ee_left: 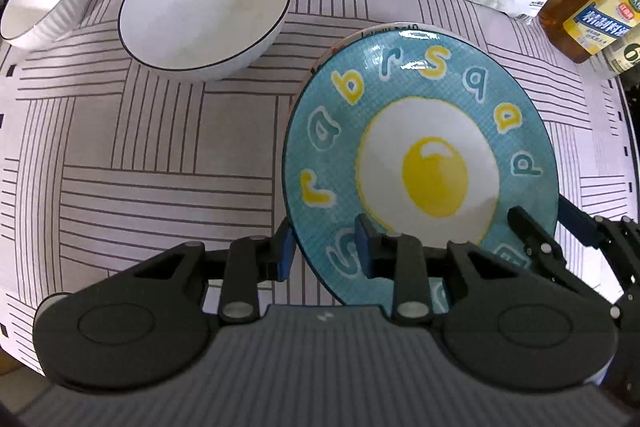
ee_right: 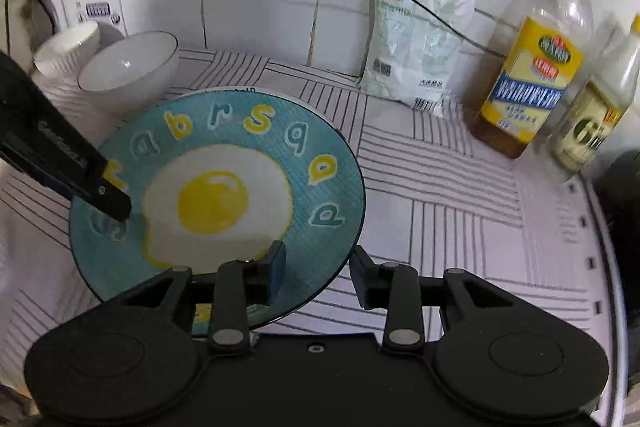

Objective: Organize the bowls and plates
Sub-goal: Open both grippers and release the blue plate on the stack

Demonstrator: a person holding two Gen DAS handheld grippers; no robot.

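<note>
Bowls (ee_left: 206,11) at far left of desk (ee_left: 160,147); plate (ee_left: 420,163) right of them, stacked on another. Left tool (ee_left: 326,247) astride plate's near rim, pads apart. Right tool (ee_right: 318,267) likewise, gap wider, rim between, unclamped.

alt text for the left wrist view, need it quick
The left gripper straddles the near rim of a blue fried-egg plate, with the right gripper at its right edge. Two white bowls sit behind on a striped mat.
</note>
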